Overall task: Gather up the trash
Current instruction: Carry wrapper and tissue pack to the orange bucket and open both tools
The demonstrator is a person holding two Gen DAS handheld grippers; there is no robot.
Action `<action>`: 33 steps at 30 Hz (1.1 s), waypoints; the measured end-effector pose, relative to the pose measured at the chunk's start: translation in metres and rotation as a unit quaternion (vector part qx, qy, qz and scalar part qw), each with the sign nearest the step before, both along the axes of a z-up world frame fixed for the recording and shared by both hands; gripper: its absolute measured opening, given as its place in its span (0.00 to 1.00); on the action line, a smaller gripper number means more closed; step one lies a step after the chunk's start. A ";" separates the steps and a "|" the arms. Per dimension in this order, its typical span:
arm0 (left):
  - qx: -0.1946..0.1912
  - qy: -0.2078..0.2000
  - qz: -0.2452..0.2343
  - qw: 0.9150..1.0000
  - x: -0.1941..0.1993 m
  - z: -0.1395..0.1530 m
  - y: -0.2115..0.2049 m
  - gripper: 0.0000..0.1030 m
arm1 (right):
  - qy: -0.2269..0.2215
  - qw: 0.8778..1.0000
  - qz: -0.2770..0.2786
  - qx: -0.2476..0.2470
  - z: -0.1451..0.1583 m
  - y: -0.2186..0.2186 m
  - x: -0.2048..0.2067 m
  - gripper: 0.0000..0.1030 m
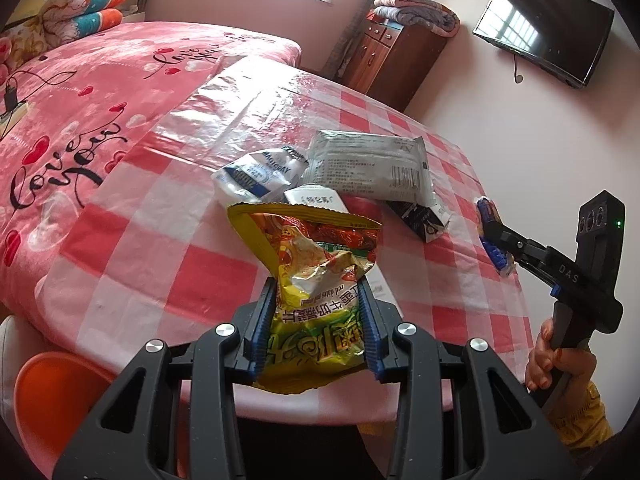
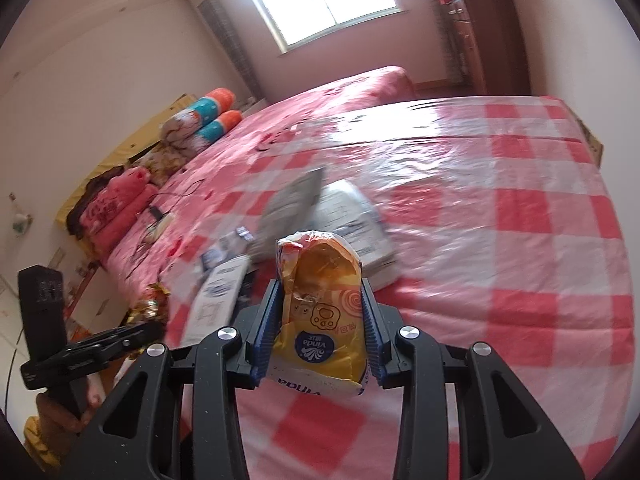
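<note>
My left gripper (image 1: pixel 317 284) is shut on a crumpled yellow-green snack bag (image 1: pixel 316 264), held just above the near edge of the checked table (image 1: pixel 160 240). My right gripper (image 2: pixel 321 282) is shut on an orange-yellow Vinda tissue wrapper (image 2: pixel 320 312). In the left wrist view it is the right gripper (image 1: pixel 494 236), over the table's right edge. More trash lies mid-table: a white-blue wrapper (image 1: pixel 260 172), a grey packet (image 1: pixel 372 164), a small white carton (image 1: pixel 316 200) and a black-white carton (image 1: pixel 424 220). The right wrist view is blurred; the left gripper (image 2: pixel 152 326) shows at its lower left.
A bed with a pink cover (image 1: pixel 80 100) borders the table's far and left sides. An orange plastic object (image 1: pixel 52 392) sits below the table's near left edge. A wooden cabinet (image 1: pixel 392 60) and a wall TV (image 1: pixel 544 32) stand at the back right. A hand (image 1: pixel 556 360) grips the right tool.
</note>
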State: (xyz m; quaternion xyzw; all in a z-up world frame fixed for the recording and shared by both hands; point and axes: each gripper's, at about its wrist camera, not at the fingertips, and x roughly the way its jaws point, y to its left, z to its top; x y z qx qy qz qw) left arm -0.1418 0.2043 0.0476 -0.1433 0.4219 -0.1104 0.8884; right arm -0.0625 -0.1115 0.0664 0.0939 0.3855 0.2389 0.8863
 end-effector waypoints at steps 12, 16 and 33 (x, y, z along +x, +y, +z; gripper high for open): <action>0.001 0.004 0.028 1.000 -0.042 0.000 0.040 0.39 | 0.038 0.991 0.128 0.017 -0.006 0.089 -0.030 0.38; 0.011 0.016 0.052 0.998 -0.062 -0.005 0.061 0.39 | 0.053 0.983 0.177 0.018 -0.009 0.124 -0.042 0.38; 0.013 0.117 0.167 0.979 -0.139 -0.080 0.155 0.39 | 0.084 0.929 0.360 -0.032 -0.040 0.273 -0.109 0.40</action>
